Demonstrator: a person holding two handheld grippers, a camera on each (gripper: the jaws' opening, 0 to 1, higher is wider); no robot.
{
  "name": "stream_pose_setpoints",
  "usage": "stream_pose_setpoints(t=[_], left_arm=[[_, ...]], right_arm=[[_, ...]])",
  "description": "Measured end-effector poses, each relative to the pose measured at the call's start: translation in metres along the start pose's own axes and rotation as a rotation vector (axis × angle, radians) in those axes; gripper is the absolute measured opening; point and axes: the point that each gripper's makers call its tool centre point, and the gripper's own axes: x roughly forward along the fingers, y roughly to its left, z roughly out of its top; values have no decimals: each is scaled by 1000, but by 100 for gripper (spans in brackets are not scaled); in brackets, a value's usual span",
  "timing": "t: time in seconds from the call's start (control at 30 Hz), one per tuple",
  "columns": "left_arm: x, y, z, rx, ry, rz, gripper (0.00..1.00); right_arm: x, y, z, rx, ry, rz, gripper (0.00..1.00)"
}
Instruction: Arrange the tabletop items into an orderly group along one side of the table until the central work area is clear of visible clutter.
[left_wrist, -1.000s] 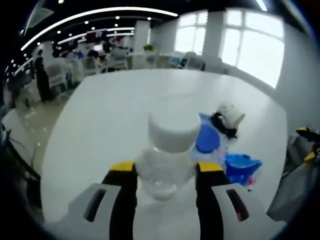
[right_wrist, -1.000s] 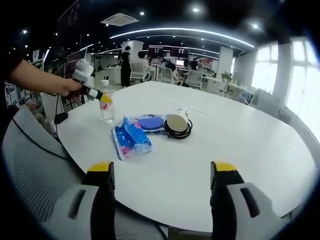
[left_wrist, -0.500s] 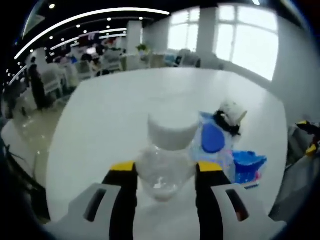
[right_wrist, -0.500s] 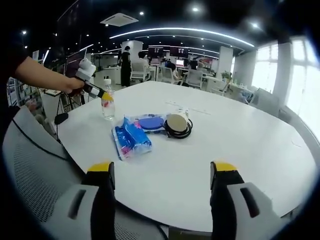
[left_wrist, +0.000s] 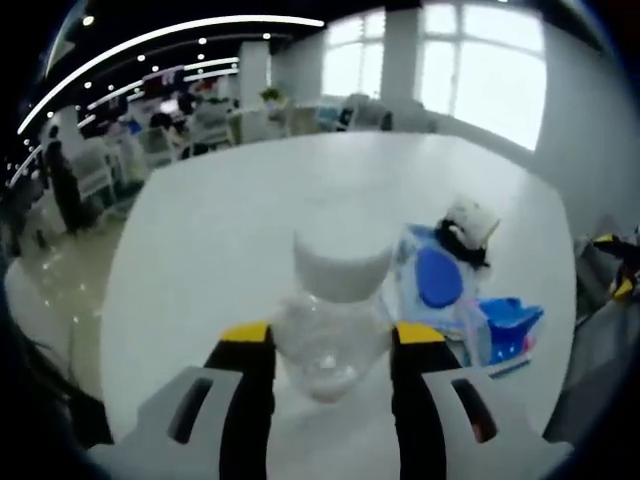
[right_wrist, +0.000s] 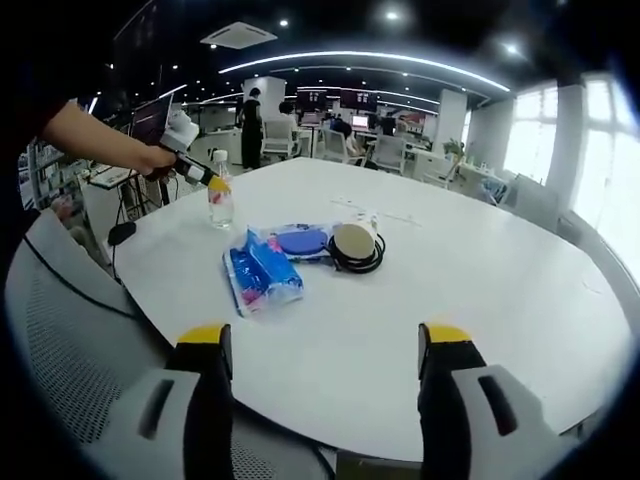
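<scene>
Gripped a clear white-capped bottle (left_wrist: 330, 320) between the closed-in jaws of the left gripper (left_wrist: 330, 345) at the left of the white table (right_wrist: 480, 290), with the right gripper (right_wrist: 325, 350) spread wide and unloaded near the blue packets (right_wrist: 262, 275) mid-table.

Daylight pours through large windows (left_wrist: 480, 70), blown out to white, and washes the white table (left_wrist: 250, 230) in soft glare. Curved ceiling light strips (right_wrist: 370, 62) and spotlights glow against a dark ceiling. Fisheye bending warps the edges. The left gripper view is soft and blurred throughout; the right gripper view is sharper, with faint shadows.
</scene>
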Motion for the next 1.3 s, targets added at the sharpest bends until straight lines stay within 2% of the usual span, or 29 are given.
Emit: stream_pose_setpoints(t=[0.4,0.9,1.07,1.3], left_arm=[[9,20,4,10,50,-1,42],[9,33,4,92,116,-2,42],[8,35,5,123,122,-1,42],[7,39,6,125,126,18,41]], right_arm=[[0,1,-2,-5,13,5,74],[1,2,-4,-6,20,7,74],[2,2,-4,-8,22,9,73],[2,2,-4,-8,23,7,73]])
